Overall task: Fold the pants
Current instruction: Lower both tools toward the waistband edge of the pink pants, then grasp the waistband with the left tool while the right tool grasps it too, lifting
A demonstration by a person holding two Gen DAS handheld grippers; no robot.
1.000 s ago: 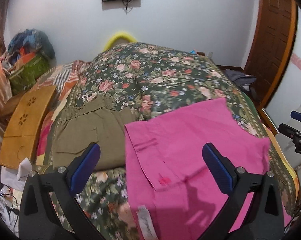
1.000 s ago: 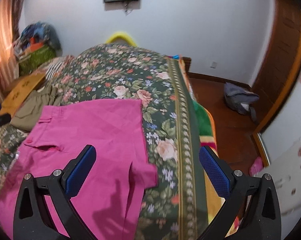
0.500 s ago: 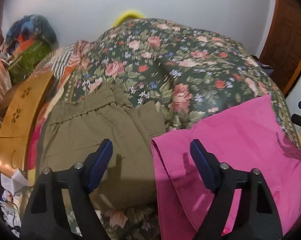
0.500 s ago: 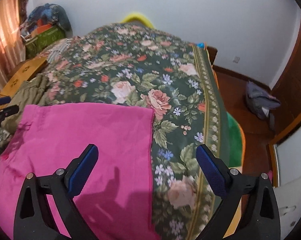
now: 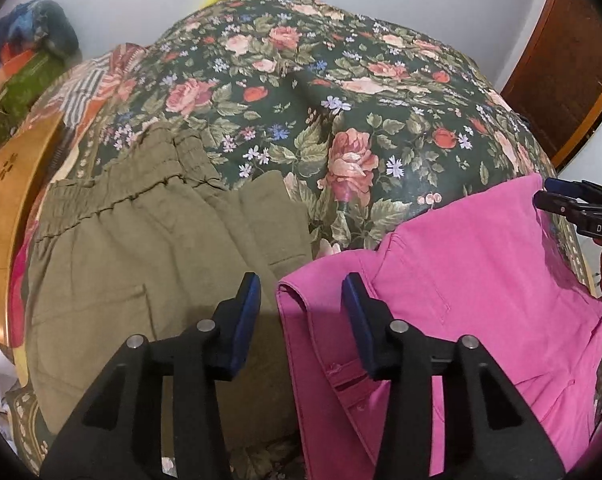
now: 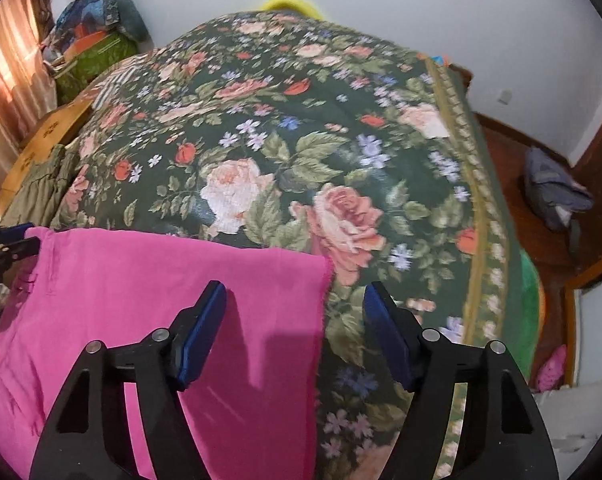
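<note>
Since the frames of a second ago, both grippers have dropped closer to the bed and their fingers have narrowed, though neither has closed. The left gripper [image 5: 301, 312] now straddles the folded waistband corner of the pink pants [image 5: 461, 280], its blue pads either side of that edge with a gap to the cloth; it grasps nothing. The right gripper [image 6: 295, 328] is parted wider, with its left pad over the pink pants [image 6: 161, 300] and its right pad over the bedspread, so the hem-side edge of the garment lies between the fingers, ungripped. Earlier a pant leg flopped forward near the right gripper; now the pink cloth lies flat with a straight far edge.

The pants rest spread on a dark green floral bedspread [image 6: 301, 140]. Just beside them, touching or nearly so at the waistband, lies a pair of olive pants [image 5: 141, 248]. A wooden board [image 5: 1, 200] sits at the bed's left edge, a pile of clothes [image 6: 97, 20] lies in the far corner, and a grey bag [image 6: 557, 188] sits on the wooden floor.
</note>
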